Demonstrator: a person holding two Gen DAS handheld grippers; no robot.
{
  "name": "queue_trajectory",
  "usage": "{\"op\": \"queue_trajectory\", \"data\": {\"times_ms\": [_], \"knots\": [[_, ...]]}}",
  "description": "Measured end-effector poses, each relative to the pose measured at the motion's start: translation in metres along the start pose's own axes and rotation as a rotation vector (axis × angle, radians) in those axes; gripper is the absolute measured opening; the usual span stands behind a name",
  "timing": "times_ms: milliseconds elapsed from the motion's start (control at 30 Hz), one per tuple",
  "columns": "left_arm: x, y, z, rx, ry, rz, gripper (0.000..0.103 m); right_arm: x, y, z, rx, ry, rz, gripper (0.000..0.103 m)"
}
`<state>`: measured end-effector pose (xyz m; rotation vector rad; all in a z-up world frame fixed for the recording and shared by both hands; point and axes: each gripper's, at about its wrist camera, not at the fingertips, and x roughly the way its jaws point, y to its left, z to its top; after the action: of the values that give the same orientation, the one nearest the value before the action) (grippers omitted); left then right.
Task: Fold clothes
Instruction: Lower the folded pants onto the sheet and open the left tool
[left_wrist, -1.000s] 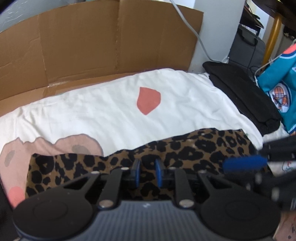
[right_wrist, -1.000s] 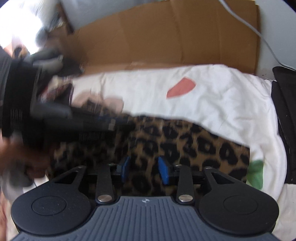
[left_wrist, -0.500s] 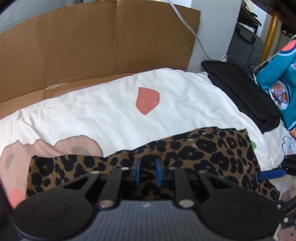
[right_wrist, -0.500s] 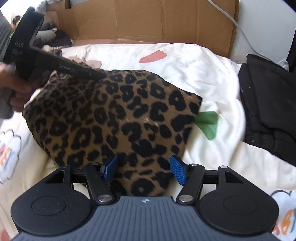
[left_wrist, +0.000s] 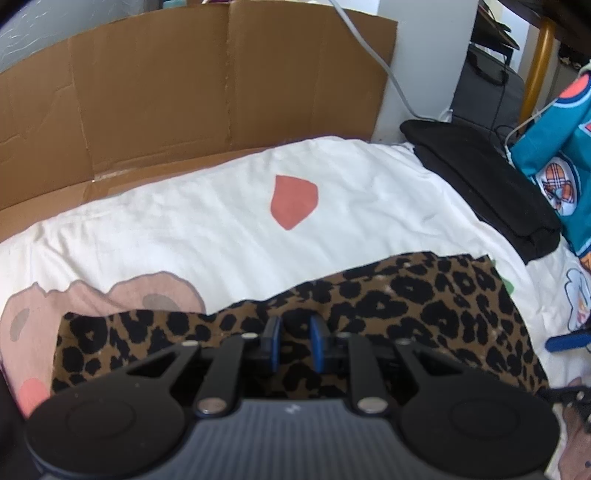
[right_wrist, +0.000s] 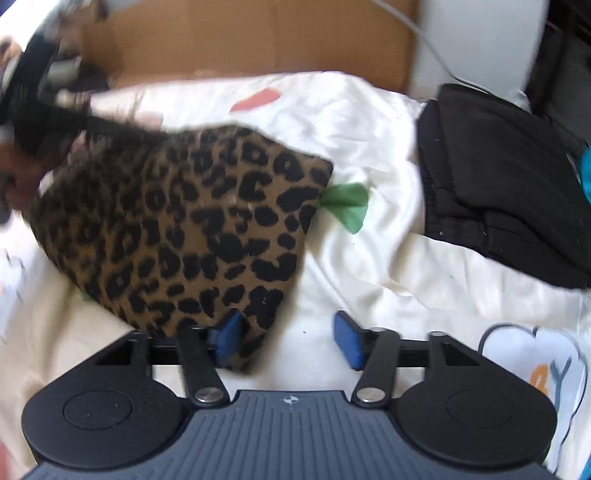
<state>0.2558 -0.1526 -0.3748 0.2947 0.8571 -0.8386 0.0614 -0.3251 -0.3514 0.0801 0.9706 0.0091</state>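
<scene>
One leopard-print garment (left_wrist: 406, 306) lies folded on a bed covered by a white sheet (left_wrist: 207, 236) printed with coloured shapes. The left hand-held gripper (left_wrist: 294, 341) pinches a raised fold of this garment between its two blue pads, which stand close together with cloth bunched in the narrow gap. The right hand-held gripper (right_wrist: 288, 338) sits at the garment's near corner with its jaws closing; its left pad overlaps the cloth's edge, its right pad hangs over bare sheet, and nothing is pressed between them. In the right wrist view the left hand-held gripper appears at the upper left, blurred, with part of a hand behind it, so its contact with the cloth cannot be made out there. One dark folded garment (right_wrist: 498, 177) rests at the bed's right side, apart from the leopard one, its far end cut off by the frame. A teal printed fabric (left_wrist: 561, 140) stands beyond it, only partly in view. A flattened cardboard sheet (left_wrist: 192, 81) leans along the wall behind the bed, and a grey cable (left_wrist: 373, 55) runs down across it.
</scene>
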Motion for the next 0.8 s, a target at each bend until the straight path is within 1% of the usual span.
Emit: {"op": "queue_trajectory", "data": {"times_ms": [33, 100, 133, 167, 233, 300, 400, 467, 533, 567, 700, 767, 800], "knots": [[0.0, 0.0, 0.0, 0.0, -0.001, 0.001, 0.02, -0.005, 0.001, 0.001, 0.021, -0.019, 0.016, 0.055], [0.0, -0.002, 0.001, 0.032, -0.002, -0.004, 0.02, -0.013, 0.01, 0.002, 0.007, -0.051, 0.045, 0.055], [-0.002, -0.001, 0.004, 0.036, 0.003, -0.01, 0.02, -0.016, 0.015, 0.002, -0.001, -0.063, 0.06, 0.053], [-0.003, 0.0, 0.007, 0.034, 0.011, -0.017, 0.02, -0.014, 0.02, 0.001, -0.019, -0.053, 0.075, 0.052], [-0.01, 0.003, 0.013, 0.0, 0.013, -0.024, 0.02, -0.011, 0.029, -0.002, -0.052, -0.033, 0.104, 0.043], [-0.023, 0.002, 0.015, -0.011, -0.021, -0.024, 0.019, -0.005, 0.032, -0.005, -0.048, -0.014, 0.111, 0.036], [-0.04, -0.006, 0.013, -0.014, -0.052, -0.039, 0.019, -0.001, 0.033, -0.002, -0.03, -0.012, 0.118, 0.035], [-0.049, -0.019, 0.009, 0.027, -0.059, -0.049, 0.02, 0.0, 0.035, 0.003, -0.027, -0.023, 0.119, 0.035], [-0.059, -0.032, 0.001, 0.075, -0.065, -0.056, 0.025, 0.001, 0.038, 0.009, -0.029, -0.035, 0.119, 0.038], [-0.063, -0.039, -0.004, 0.097, -0.065, -0.059, 0.03, 0.003, 0.039, 0.011, -0.035, -0.034, 0.121, 0.038], [-0.08, -0.058, -0.032, 0.181, -0.055, -0.064, 0.043, 0.013, 0.042, 0.011, -0.058, -0.009, 0.117, 0.039], [-0.082, -0.063, -0.047, 0.207, -0.047, -0.076, 0.047, 0.018, 0.043, 0.008, -0.066, 0.001, 0.114, 0.041], [-0.082, -0.065, -0.054, 0.226, -0.038, -0.08, 0.047, 0.019, 0.043, 0.007, -0.068, 0.003, 0.113, 0.041]]}}
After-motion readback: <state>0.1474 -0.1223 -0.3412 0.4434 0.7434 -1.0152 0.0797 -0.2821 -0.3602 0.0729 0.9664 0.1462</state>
